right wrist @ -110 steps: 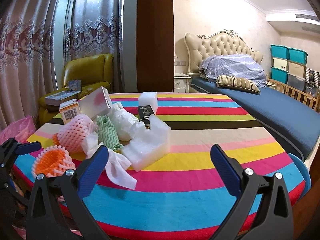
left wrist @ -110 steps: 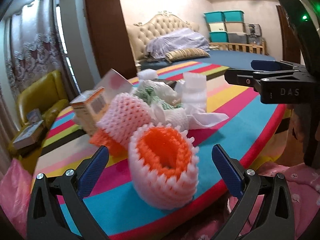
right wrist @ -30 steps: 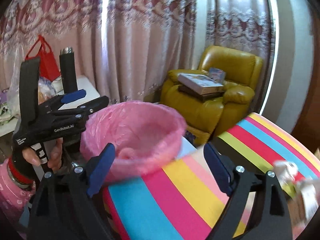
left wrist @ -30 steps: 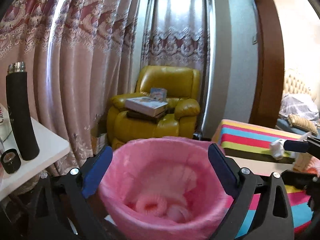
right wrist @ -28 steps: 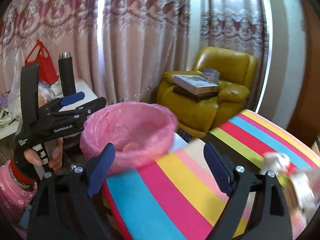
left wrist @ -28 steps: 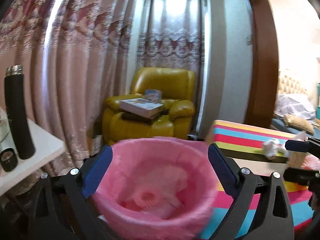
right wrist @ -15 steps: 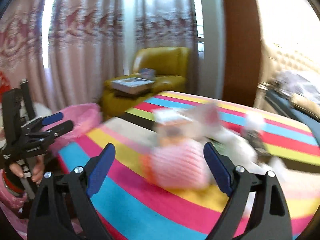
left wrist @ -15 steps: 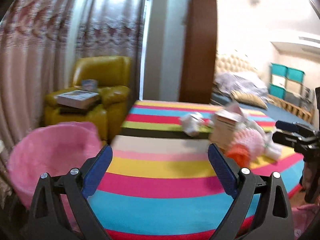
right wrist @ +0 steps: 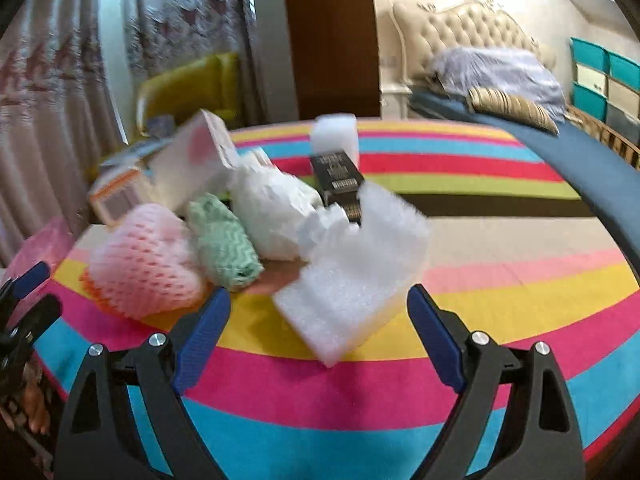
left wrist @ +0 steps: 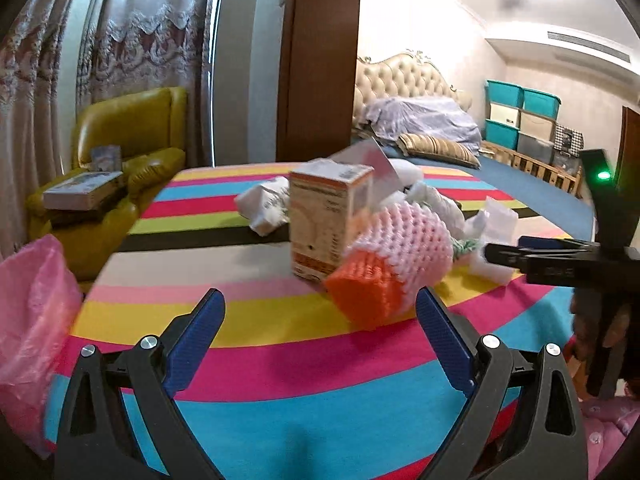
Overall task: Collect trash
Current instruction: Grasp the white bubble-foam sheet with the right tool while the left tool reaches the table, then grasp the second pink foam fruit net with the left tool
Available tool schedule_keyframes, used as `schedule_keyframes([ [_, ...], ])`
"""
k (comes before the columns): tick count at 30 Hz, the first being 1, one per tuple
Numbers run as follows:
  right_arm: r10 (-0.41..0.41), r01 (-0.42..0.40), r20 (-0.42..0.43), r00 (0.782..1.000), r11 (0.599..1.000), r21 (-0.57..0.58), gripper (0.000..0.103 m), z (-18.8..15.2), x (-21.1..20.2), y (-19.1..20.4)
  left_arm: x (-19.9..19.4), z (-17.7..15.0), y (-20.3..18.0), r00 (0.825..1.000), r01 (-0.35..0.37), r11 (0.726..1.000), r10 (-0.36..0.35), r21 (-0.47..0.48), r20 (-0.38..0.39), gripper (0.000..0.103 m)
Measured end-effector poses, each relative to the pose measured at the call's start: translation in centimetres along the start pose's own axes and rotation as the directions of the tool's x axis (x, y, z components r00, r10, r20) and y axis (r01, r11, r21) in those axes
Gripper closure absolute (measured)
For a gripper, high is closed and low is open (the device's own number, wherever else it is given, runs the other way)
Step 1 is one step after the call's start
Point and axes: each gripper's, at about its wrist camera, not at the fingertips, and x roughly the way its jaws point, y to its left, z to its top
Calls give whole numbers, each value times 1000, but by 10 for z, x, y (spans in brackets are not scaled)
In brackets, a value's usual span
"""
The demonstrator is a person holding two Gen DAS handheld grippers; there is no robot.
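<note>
A heap of trash lies on the striped round table (left wrist: 280, 364). In the left wrist view a pink and orange foam net (left wrist: 392, 264) lies nearest, with an orange-white carton (left wrist: 324, 220) behind it. My left gripper (left wrist: 320, 340) is open and empty, short of the net. In the right wrist view a white foam sheet (right wrist: 352, 276) lies just ahead of my open, empty right gripper (right wrist: 320, 332). Beside it are a green cloth (right wrist: 222, 240), crumpled white paper (right wrist: 272, 208), the foam net (right wrist: 144, 260) and a black box (right wrist: 338, 176). The pink-lined bin (left wrist: 32, 320) stands at the left.
A yellow armchair (left wrist: 120, 160) with books stands behind the table at the left. A bed (left wrist: 420, 128) and teal storage boxes (left wrist: 520, 116) lie at the back right. The right gripper's body (left wrist: 560, 264) shows at the right edge of the left wrist view.
Both grippers have swung from the pink bin back to the table. The pink and orange net that lay at the table edge 3.7 s ago is now in the bin.
</note>
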Motion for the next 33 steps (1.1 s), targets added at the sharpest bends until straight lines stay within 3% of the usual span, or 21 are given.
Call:
schedule_keyframes([
  [3, -76, 76, -41, 996, 997, -13, 16, 4, 18, 4, 4, 0, -2, 1000, 6, 1000, -6, 4, -5, 13],
  [9, -142, 140, -61, 988, 989, -47, 16, 13, 41, 6, 9, -1, -5, 1000, 3, 1000, -3, 14, -7, 13],
  [11, -134, 130, -66, 989, 990, -57, 20, 10, 41, 3, 11, -1, -7, 1000, 5, 1000, -5, 16, -11, 13],
  [14, -130, 129, -34, 991, 991, -39, 34, 5, 31, -11, 15, 0, -10, 1000, 1, 999, 0, 34, -18, 13],
  [20, -88, 88, 18, 996, 996, -20, 36, -10, 4, -36, 31, 12, -21, 999, 15, 998, -13, 55, -43, 13],
  [25, -41, 44, 64, 997, 998, -39, 37, -14, -10, -41, 56, 23, -33, 989, 49, 997, -41, 55, -139, 13],
  [31, 5, -2, 100, 995, 999, -37, 37, -17, -22, -43, 63, 30, -53, 991, 61, 991, -46, 116, -128, 14],
  [32, 10, -7, 105, 994, 999, -37, 37, -18, -24, -43, 64, 29, -55, 989, 74, 990, -57, 124, -133, 27],
  [33, 15, -10, 111, 994, 999, -39, 37, -20, -25, -43, 65, 27, -57, 988, 82, 988, -63, 134, -141, 49],
])
